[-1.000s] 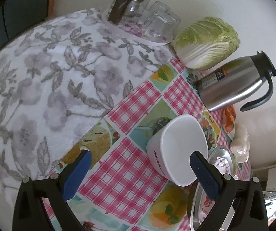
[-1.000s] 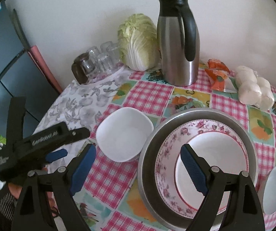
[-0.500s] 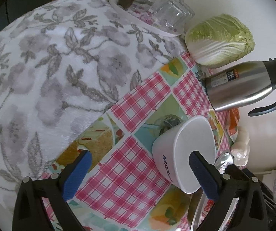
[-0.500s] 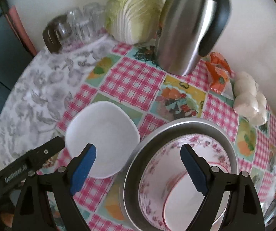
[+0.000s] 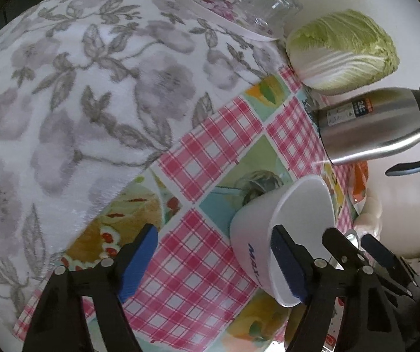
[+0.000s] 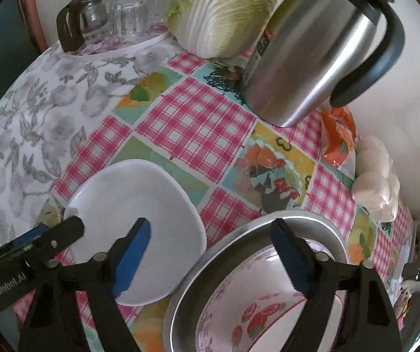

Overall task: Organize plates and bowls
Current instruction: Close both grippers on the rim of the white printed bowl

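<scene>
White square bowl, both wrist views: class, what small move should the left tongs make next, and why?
Probably finish closing. The left tongs are closing, with one pad inside the white square bowl and the other still off its wall, so nothing is gripped yet.

L gripper [image 5: 214, 259] jaws closing, white bowl [image 5: 280, 234] rim betw. pads

**A:** so what's everything made of here? The white bowl [image 6: 133, 228] looks like smooth glossy ceramic or melamine, can't tell which.

**B:** yeah. The big basin [image 6: 327, 231] is dull brushed metal, and the floral plate [image 6: 239, 293] inside it is glazed. The jug [image 6: 312, 55] is shiny steel with a black plastic handle.

**A:** the checked tablecloth [image 6: 195, 117] looks like slick oilcloth, and the grey flowery cloth [image 5: 78, 102] is fuzzy towelling.

**B:** the glasses [image 6: 127, 14] are clear, and the gripper pads [image 6: 135, 252] are matt blue.
</scene>
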The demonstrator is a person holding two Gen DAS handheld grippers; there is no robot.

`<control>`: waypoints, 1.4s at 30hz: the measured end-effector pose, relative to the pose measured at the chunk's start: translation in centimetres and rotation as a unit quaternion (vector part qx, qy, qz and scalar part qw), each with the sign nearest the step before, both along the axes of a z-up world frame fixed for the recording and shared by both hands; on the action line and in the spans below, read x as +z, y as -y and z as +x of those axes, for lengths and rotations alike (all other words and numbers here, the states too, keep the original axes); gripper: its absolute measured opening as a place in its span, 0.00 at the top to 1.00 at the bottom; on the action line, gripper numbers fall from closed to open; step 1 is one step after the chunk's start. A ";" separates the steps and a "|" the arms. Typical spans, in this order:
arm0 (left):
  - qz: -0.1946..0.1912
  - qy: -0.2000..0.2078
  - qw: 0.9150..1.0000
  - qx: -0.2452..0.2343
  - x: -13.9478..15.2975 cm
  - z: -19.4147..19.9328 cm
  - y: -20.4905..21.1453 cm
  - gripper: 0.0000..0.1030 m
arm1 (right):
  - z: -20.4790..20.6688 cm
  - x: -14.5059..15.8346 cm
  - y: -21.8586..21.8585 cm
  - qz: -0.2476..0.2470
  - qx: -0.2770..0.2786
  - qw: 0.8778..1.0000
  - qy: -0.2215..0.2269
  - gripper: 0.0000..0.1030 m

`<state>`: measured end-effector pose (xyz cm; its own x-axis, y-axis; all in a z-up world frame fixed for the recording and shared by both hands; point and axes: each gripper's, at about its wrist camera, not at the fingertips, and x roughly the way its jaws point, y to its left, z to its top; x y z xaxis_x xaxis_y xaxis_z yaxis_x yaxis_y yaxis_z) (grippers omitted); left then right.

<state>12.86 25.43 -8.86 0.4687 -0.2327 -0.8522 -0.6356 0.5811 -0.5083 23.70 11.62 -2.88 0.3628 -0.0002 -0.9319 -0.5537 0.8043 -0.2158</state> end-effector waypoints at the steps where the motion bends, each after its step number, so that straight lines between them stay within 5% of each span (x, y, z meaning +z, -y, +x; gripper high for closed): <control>1: -0.003 0.000 1.000 -0.002 -0.1 0.1 0.1 0.22 | 0.0 -0.2 -0.1 -0.003 0.002 1.000 0.000 0.31; 14: -0.031 0.005 0.999 -0.011 -1.0 0.9 1.0 0.48 | 0.4 -2.6 -1.3 -0.025 0.018 0.999 -0.010 0.58; 22: -0.035 0.029 0.999 -0.020 -0.3 1.4 1.6 0.75 | 0.4 -3.3 -1.5 -0.010 0.020 0.999 -0.026 0.77; 35: -0.005 0.008 1.000 0.011 -0.4 -0.5 -1.4 0.76 | -2.0 -3.7 -4.0 0.016 0.057 0.997 -0.056 0.79; 42: -0.004 0.006 1.000 -0.014 -0.7 0.0 -1.0 0.75 | -1.9 -4.9 -3.4 0.022 0.033 0.997 -0.067 0.82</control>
<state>12.84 26.47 -9.56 0.4727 -0.2527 -0.8442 -0.6119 0.5953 -0.5208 21.82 15.00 -7.74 0.2323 0.0618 -0.9707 -0.6281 0.7716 -0.1012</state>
